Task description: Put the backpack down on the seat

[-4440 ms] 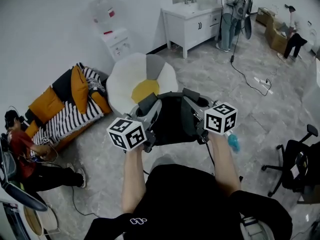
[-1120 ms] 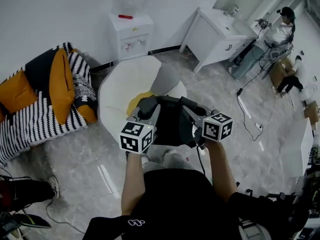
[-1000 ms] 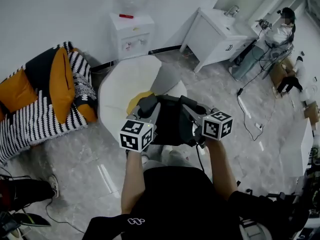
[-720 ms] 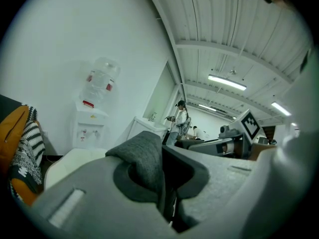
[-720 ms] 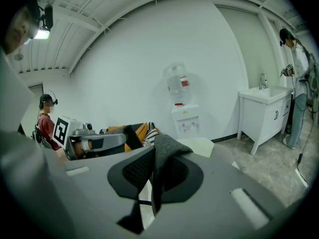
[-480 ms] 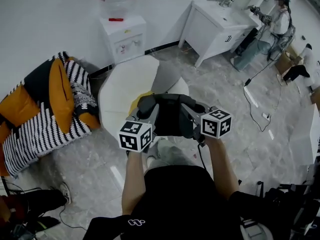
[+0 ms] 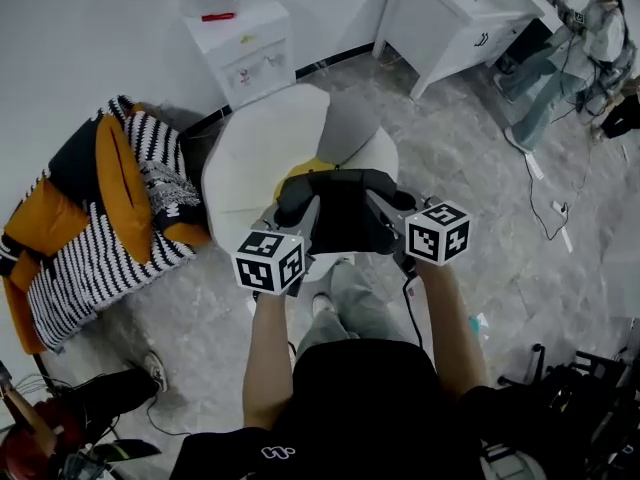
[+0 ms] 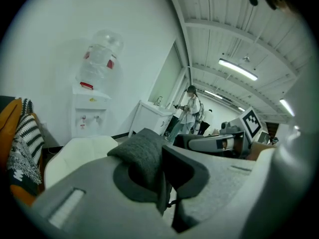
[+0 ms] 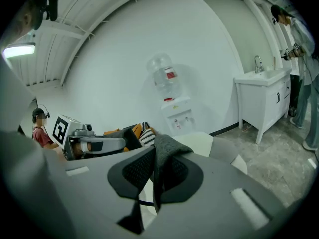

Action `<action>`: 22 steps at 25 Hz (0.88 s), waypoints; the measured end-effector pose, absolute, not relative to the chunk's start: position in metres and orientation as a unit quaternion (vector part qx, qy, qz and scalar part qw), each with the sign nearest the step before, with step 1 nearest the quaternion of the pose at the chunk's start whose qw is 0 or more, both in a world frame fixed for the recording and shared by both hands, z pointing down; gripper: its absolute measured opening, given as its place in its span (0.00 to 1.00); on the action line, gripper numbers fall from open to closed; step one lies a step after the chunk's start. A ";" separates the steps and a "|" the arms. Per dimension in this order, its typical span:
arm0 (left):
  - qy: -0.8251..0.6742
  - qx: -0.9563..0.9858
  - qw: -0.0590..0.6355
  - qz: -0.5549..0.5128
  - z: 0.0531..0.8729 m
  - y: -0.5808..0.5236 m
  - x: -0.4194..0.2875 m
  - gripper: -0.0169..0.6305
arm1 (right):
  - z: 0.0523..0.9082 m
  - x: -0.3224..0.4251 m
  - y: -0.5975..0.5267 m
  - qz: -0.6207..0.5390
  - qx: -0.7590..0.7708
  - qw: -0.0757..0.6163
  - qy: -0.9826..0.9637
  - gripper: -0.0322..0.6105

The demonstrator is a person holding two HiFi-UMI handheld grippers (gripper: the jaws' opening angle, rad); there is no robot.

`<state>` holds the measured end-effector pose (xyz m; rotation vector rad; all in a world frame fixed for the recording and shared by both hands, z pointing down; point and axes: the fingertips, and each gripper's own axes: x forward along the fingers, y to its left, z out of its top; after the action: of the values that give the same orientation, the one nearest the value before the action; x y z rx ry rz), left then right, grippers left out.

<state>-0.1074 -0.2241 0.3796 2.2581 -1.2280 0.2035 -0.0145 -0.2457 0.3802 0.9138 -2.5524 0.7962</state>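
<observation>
Left gripper (image 8: 163, 180): clenched. Your jaws pinch a thick grey fabric fold of the backpack (image 7: 345, 223), and the fold bulges up just past the jaw tips.
Right gripper (image 9: 153, 180): clenched likewise. A grey fabric fold of the same bag is nipped between the pads and stands up above them.
Backpack: a dark bag slung between your two grippers, just ahead of both sets of jaws. Each gripper has one upper corner of it, and the body sags in the gap between them.
Grippers to each other: level and side by side, with jaws angled inward toward the bag. Each gripper view shows the other gripper's marker cube off to the side.
Seat (image 7: 255, 153): a white, petal-edged cushion with a yellow centre, beyond and below your jaws. From the head view the bag overlaps its near edge and covers most of the yellow patch. You cannot tell from any view whether the bag touches it.
Water dispenser (image 7: 238, 46): past the seat, straight ahead of the jaws, against the wall.
Striped sofa (image 7: 95, 243): off to the left gripper's side, carrying orange cushions.
White cabinet (image 7: 450, 13): ahead and to the right gripper's side. A person (image 7: 590, 43) stands beyond it.
</observation>
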 end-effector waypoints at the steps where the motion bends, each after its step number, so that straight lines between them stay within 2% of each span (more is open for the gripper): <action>1: -0.457 0.839 0.287 0.077 0.386 -0.231 -0.108 0.07 | 0.388 -0.015 -0.252 0.286 0.318 0.160 -0.890 0.11; 22: -0.464 0.792 0.378 0.120 0.507 -0.384 -0.111 0.07 | 0.503 -0.016 -0.411 0.356 0.279 0.186 -0.872 0.11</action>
<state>-0.1115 -0.3844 0.5067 2.0246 -1.1862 0.3065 -0.0160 -0.4109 0.5033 0.7857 -2.4563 1.0019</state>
